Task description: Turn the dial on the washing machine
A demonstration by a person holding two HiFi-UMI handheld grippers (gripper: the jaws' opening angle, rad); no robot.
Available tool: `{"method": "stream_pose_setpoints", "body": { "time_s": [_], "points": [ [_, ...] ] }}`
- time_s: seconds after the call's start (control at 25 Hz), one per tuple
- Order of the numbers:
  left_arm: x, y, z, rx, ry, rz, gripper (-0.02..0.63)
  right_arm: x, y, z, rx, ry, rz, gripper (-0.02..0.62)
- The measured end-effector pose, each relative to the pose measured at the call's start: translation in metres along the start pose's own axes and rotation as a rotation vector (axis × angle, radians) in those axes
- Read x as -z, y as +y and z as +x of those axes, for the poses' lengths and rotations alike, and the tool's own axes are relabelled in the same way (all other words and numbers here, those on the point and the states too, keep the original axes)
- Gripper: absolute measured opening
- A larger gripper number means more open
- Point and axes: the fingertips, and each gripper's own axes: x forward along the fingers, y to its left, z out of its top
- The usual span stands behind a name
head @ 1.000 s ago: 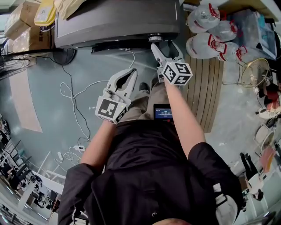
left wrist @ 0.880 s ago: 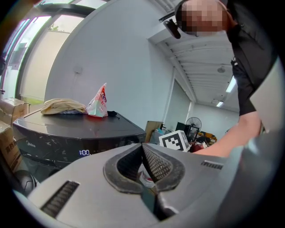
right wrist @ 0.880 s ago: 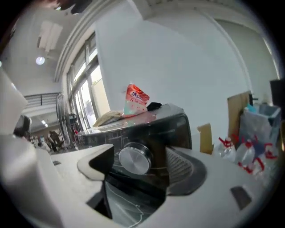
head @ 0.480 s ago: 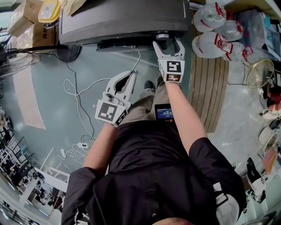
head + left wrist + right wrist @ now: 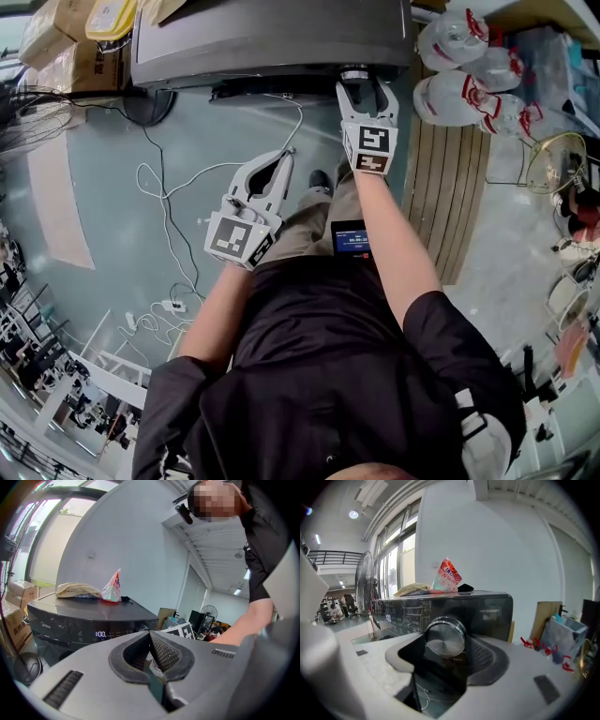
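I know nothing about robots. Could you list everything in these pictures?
washing machine: one, dark grey, against the wall
dial: one, silver, machine's front
packet: one, red and white, on the machine's top
cloth: one, beige, beside the packet
cardboard boxes: several, brown, left of the machine
plastic bags: several, white with red, right of the machine
cable: white, on the floor
left hand-held gripper: white, shut, empty
right hand-held gripper: white, closing, dial between its jaws

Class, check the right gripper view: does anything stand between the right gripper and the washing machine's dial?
Nothing visible does. The dial on the washing machine sits between the jaws of the right gripper, which are closing around it, with no other object in the gap.
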Motion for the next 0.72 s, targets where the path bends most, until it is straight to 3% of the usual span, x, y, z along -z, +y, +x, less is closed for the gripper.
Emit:
{"method": "stream_pose_setpoints", "body": {
  "time_s": [0.16, 0.56, 0.72],
  "points": [
    [-0.001, -0.001, -0.002, -0.002, -0.003, -0.003, -0.005, 0.000, 0.001, 0.000, -0.004, 0.000, 0.046, 0.272],
    [-0.004, 0.007, -0.012, -0.018, -0.023, -0.025, -0.005, -0.001, 0.001, 0.003, -0.075, -0.011, 0.521, 0.272],
    [-0.004, 0.009, -0.011, -0.012, -0.033, -0.029, -0.005, 0.000, 0.002, 0.006, -0.105, -0.009, 0.572, 0.273]
  ]
}}
